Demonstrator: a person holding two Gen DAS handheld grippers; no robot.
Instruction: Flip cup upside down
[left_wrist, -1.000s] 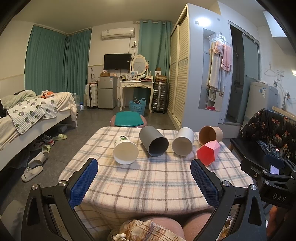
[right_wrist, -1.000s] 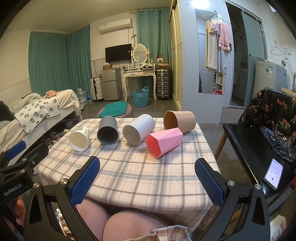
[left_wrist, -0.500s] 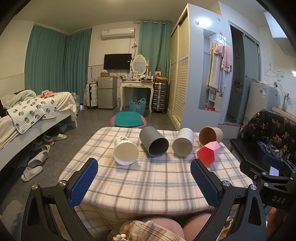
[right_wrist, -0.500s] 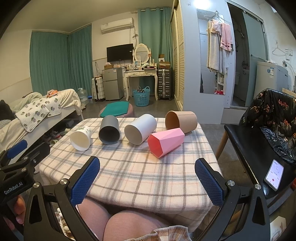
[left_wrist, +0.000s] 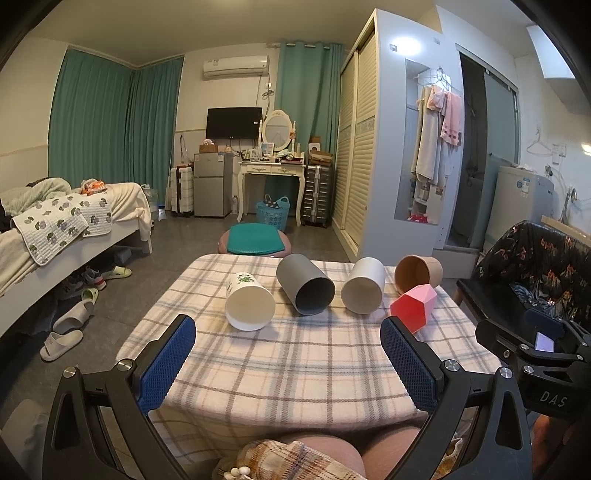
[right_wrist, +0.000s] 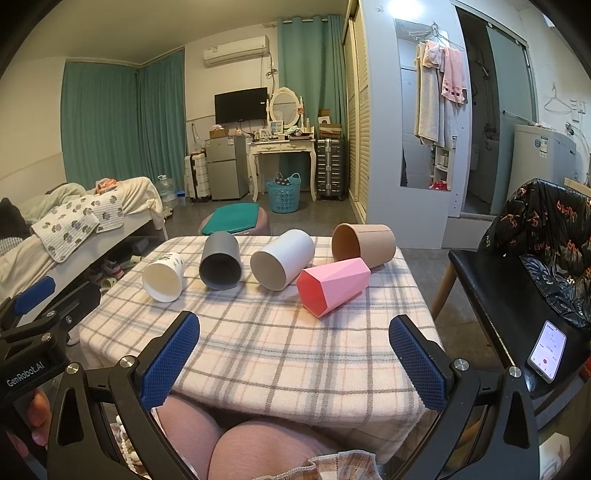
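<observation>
Several cups lie on their sides in a row on the plaid tablecloth (left_wrist: 295, 362), mouths toward me: a white printed cup (left_wrist: 249, 306) (right_wrist: 164, 277), a grey cup (left_wrist: 304, 290) (right_wrist: 221, 266), a white cup (left_wrist: 364, 291) (right_wrist: 282, 264), a brown cup (left_wrist: 417, 273) (right_wrist: 364, 245) and a pink faceted cup (left_wrist: 413, 308) (right_wrist: 332, 286). My left gripper (left_wrist: 288, 363) is open and empty at the table's near edge. My right gripper (right_wrist: 293, 362) is open and empty, also at the near edge.
A black chair (right_wrist: 517, 295) with a phone (right_wrist: 546, 350) stands right of the table. A stool with a green cushion (left_wrist: 255, 243) is behind it. A bed (left_wrist: 55, 229) is at the left, slippers (left_wrist: 62, 339) on the floor. My knees (right_wrist: 240, 443) are under the near edge.
Both grippers have drifted slightly toward the table; the cups have not moved. Both grippers stay open.
</observation>
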